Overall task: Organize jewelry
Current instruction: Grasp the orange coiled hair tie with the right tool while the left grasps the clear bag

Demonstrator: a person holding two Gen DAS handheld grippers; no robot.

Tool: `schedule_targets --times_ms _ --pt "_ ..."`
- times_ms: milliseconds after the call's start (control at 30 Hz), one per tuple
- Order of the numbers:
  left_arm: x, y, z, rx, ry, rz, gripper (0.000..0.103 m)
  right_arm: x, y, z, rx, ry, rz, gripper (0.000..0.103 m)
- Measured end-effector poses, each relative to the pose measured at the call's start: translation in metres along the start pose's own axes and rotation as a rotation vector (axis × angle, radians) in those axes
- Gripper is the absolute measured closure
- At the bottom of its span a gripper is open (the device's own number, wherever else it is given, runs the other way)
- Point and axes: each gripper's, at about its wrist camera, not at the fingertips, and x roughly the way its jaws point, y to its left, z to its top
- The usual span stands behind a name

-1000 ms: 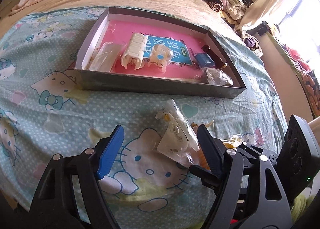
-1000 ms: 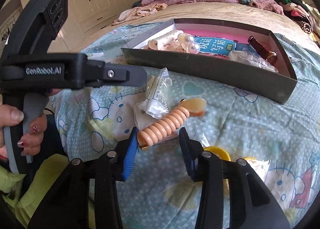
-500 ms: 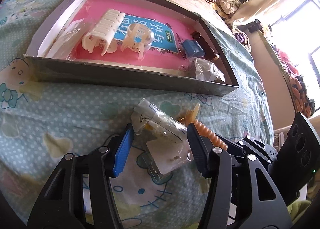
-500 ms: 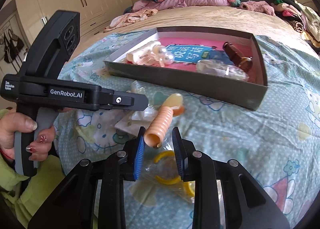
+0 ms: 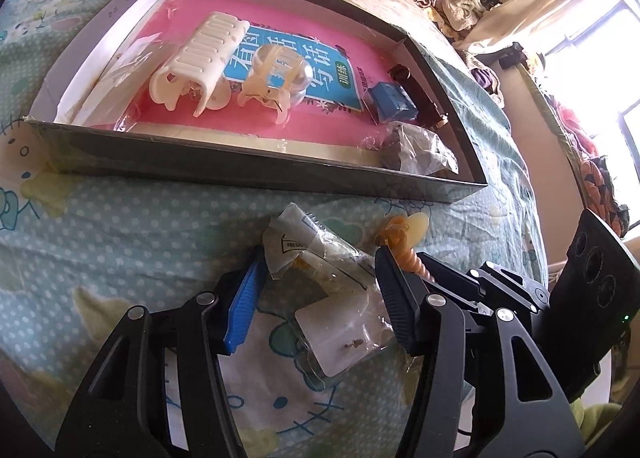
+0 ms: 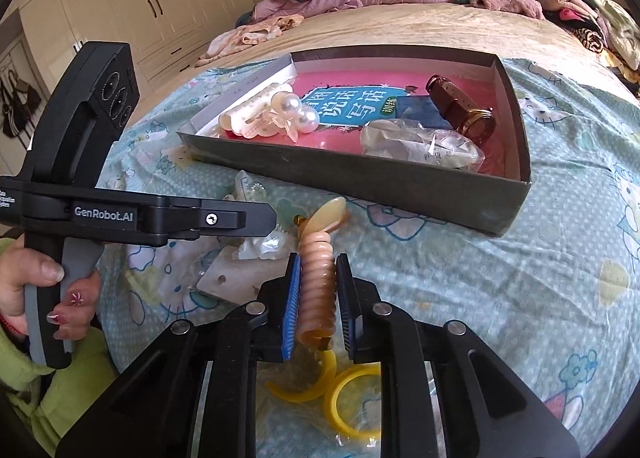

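Step in hand: picking loose pieces off the bedspread to load into the box. Right gripper is clenched on the ribbed clip, which lies just in front of the box's near wall, pale tip pointing at the box. Left gripper is spread wide, straddling the earring bags, also in front of the box, just left of the clip; pads not pressing on them as far as the fisheye shows. White clip and pearl clip already sit inside the box. Yellow bangles wait in front of the box, under the right gripper. Next: lift the ribbed clip over the near wall, release inside; left needs to squeeze the bags first.
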Motion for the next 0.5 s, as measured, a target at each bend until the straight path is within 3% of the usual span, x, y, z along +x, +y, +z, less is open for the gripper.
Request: schedule_targets --times_ms 300,500 --pt "0.005 -0.002 0.001 0.003 -0.028 0.009 0.054 -0.016 -0.013 0.002 0.017 -0.046 -0.047 0.086" --pt "0.0 -0.006 0.0 0.03 -0.046 0.002 0.065 -0.027 -0.019 0.003 0.034 -0.077 -0.055 0.086"
